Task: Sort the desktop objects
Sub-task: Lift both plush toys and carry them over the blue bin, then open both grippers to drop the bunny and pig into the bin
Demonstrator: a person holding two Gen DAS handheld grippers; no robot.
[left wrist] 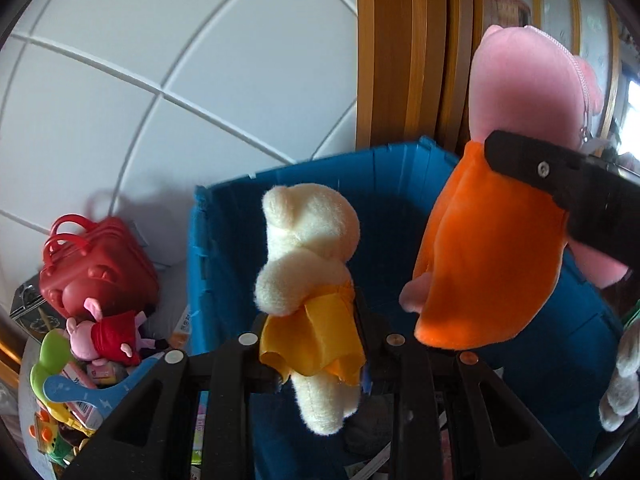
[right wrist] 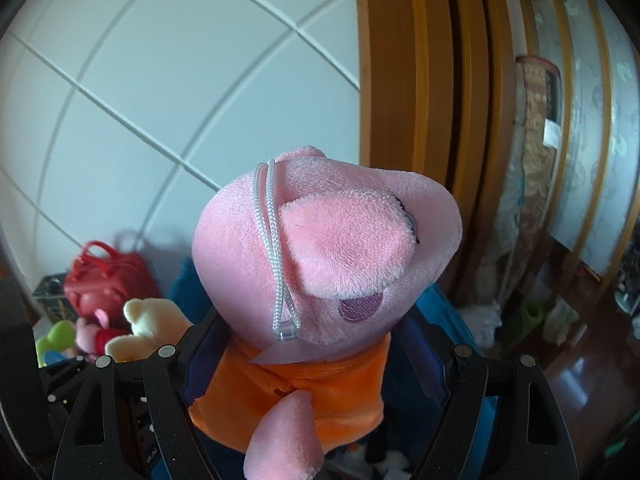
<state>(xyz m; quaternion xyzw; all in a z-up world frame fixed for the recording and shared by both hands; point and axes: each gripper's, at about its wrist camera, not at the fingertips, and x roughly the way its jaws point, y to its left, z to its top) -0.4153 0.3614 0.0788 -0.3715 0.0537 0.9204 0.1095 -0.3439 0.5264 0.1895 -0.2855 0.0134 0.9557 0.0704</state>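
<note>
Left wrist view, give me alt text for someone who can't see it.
The left gripper clamps a cream plush bear in a yellow dress above a blue bin; beside it, the right gripper holds a pink pig plush in orange.

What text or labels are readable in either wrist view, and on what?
None readable.
Small packets in the toy pile, left wrist view: print too small and blurred.
Hang tag on the pink pig plush, right wrist view: no print shows.
</note>
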